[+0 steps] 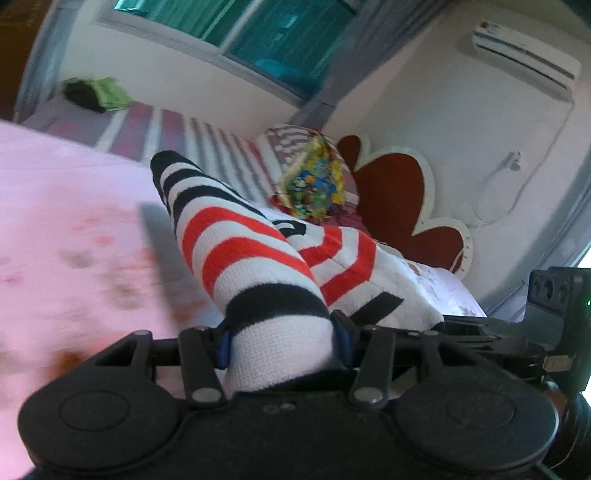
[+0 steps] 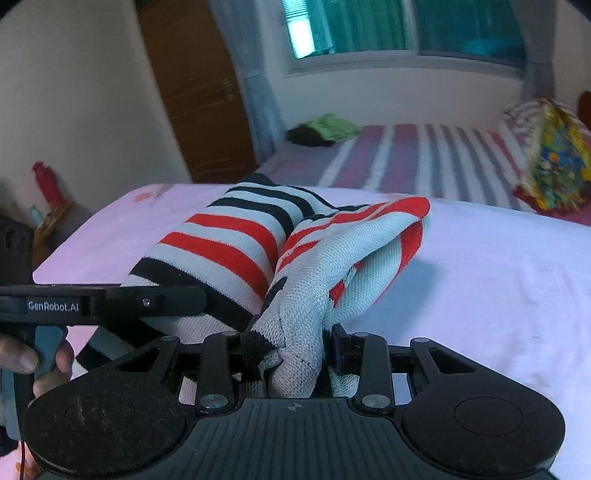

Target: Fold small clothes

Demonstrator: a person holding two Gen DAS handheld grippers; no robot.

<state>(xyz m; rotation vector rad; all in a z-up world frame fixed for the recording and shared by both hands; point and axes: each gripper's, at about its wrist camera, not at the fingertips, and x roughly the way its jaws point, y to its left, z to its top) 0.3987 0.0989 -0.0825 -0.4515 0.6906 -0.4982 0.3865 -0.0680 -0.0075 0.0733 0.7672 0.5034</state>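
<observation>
striped sock (image 1: 236,251) between both clamped tools

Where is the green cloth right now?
The green cloth lies on the far striped bed below the window, beside a dark garment, upper middle in the right wrist view, upper left in the left.

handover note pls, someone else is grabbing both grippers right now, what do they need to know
Left gripper: jaws shut on one end of the striped sock.
Right gripper: jaws shut on another part of the striped sock.
The sock is bunched between both grippers, over the pink sheet on the bed.
Done: sock picked up by both ends.
Left: no neat fold shows yet; lay it flat, fold it, release.
</observation>
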